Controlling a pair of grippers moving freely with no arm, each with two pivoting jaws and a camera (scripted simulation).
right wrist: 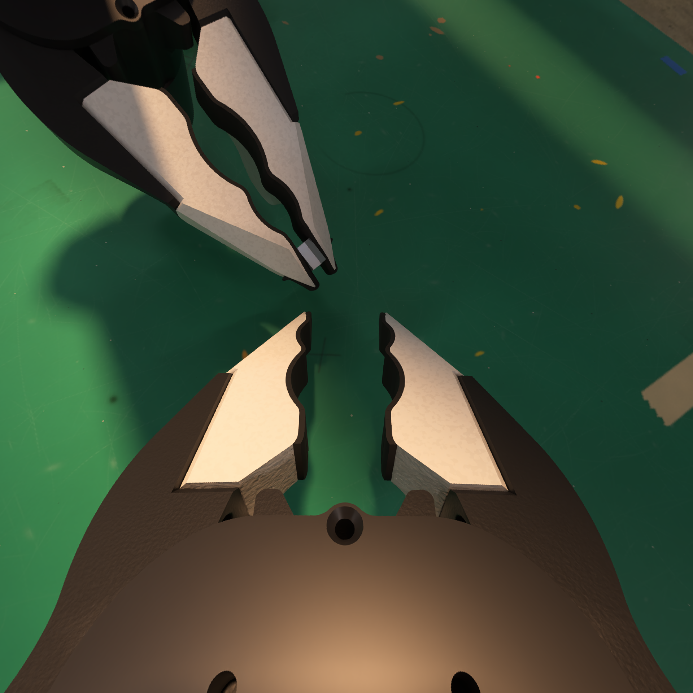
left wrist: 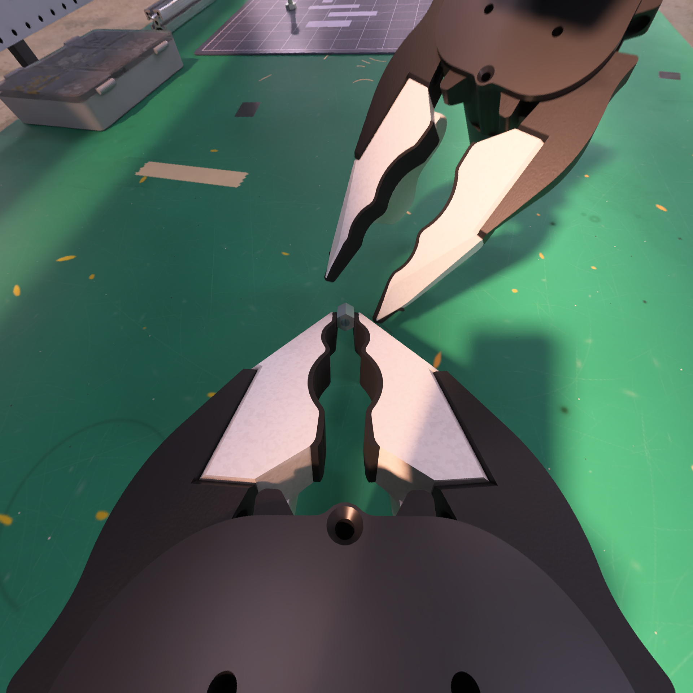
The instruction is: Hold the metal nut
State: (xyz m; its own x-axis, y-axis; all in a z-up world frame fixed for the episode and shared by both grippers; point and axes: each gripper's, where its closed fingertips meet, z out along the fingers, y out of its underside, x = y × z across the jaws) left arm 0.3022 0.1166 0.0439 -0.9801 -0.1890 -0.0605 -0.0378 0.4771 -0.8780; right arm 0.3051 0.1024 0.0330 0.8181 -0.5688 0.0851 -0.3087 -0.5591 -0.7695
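A small grey metal hex nut [left wrist: 345, 317] is pinched between the fingertips of my left gripper [left wrist: 345, 318], above the green mat [left wrist: 150, 337]. In the right wrist view the nut [right wrist: 311, 254] shows as a small grey block between the left gripper's [right wrist: 323, 275] tips at upper left. My right gripper [right wrist: 345, 317] is open and empty, its tips just short of the left gripper's tips. In the left wrist view the right gripper [left wrist: 352, 300] comes in from the upper right, jaws apart, pointing at the nut.
A grey parts box [left wrist: 90, 78] lies at the far left. A dark gridded mat [left wrist: 311, 30] with a small upright bolt [left wrist: 290, 5] lies at the back. A tan tape strip [left wrist: 191, 174] is stuck on the green mat; it also shows in the right wrist view [right wrist: 671, 393].
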